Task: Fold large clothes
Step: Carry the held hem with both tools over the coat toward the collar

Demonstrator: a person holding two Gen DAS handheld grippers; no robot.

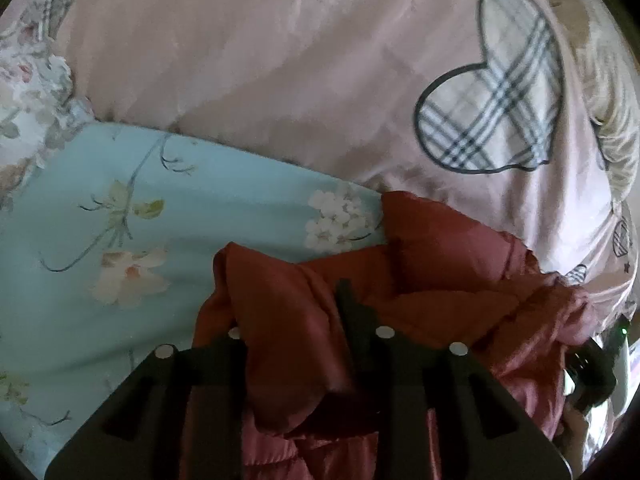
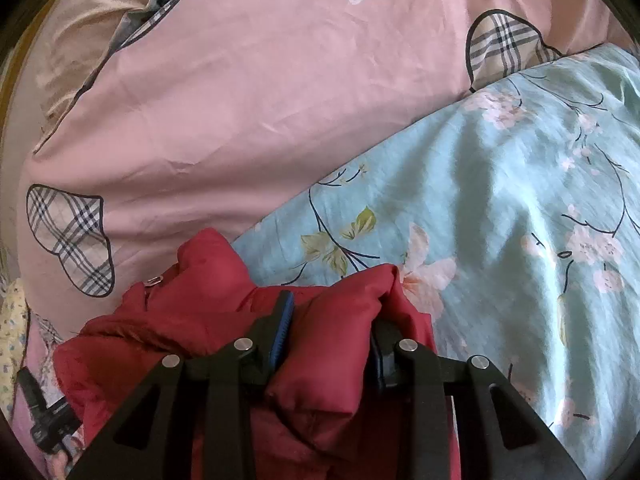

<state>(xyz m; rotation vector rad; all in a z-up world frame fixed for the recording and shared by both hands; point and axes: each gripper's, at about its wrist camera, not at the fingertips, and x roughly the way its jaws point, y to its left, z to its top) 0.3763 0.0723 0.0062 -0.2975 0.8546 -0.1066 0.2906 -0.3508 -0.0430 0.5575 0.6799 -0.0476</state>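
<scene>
A dark red padded jacket lies bunched on the bed at the bottom of both views. In the left wrist view my left gripper has a thick fold of it between its fingers; the cloth drapes over and hides the left fingertip. In the right wrist view my right gripper is shut on a puffy fold of the jacket, with both blue pads against the fabric. A metal snap shows on the jacket to the left.
The jacket rests where a pale blue floral sheet meets a pink quilt with plaid heart patches. A beige pillow lies at the far left. The other gripper's black body shows at the right edge.
</scene>
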